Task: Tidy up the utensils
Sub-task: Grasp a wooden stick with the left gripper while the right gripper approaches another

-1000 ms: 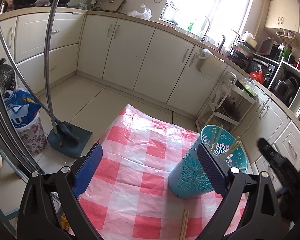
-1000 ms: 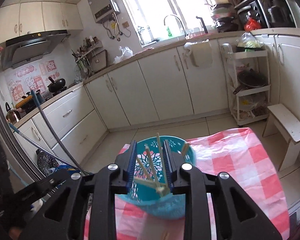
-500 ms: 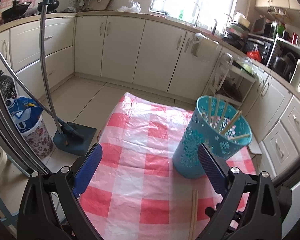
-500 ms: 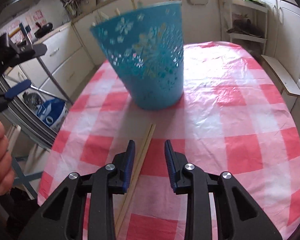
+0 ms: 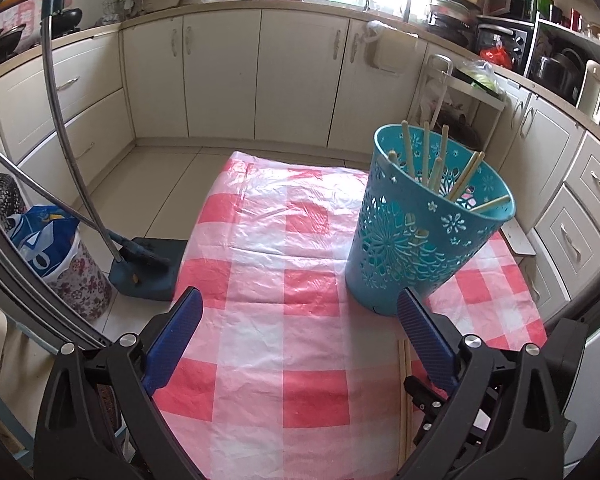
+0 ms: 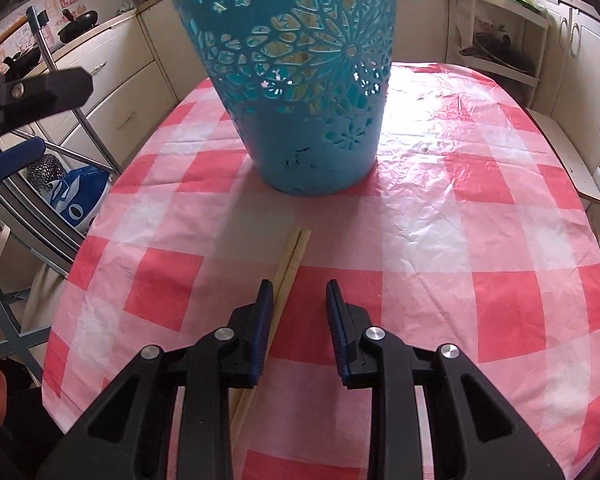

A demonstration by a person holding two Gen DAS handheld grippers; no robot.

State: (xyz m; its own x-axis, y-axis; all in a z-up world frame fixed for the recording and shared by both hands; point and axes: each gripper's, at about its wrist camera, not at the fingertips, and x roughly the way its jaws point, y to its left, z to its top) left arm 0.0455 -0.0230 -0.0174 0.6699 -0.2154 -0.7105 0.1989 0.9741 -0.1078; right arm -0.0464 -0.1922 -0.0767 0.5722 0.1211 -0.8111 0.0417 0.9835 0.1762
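A teal cut-out basket [image 5: 420, 232] stands on the red-and-white checked tablecloth [image 5: 300, 280] and holds several wooden chopsticks [image 5: 428, 156]. Two more chopsticks [image 6: 290, 264] lie side by side on the cloth just in front of the basket [image 6: 312, 80]. My right gripper [image 6: 299, 300] hovers low over the cloth, jaws a little apart with nothing between them; its left finger lies over the chopsticks' edge. My left gripper [image 5: 296, 312] is wide open above the cloth, left of the basket, holding nothing. The loose chopsticks [image 5: 404, 392] run under its right finger.
White kitchen cabinets [image 5: 220, 72] ring the room. A dustpan and broom [image 5: 140, 260] and a floral bin [image 5: 68, 264] stand on the floor left of the table. A white rack [image 5: 460, 96] and a low stool [image 6: 568, 156] sit beyond the table's far side.
My right gripper dropped from above the basket's rim to just over the cloth by the loose chopsticks. The left gripper sank slightly and rolled, bringing the basket nearer.
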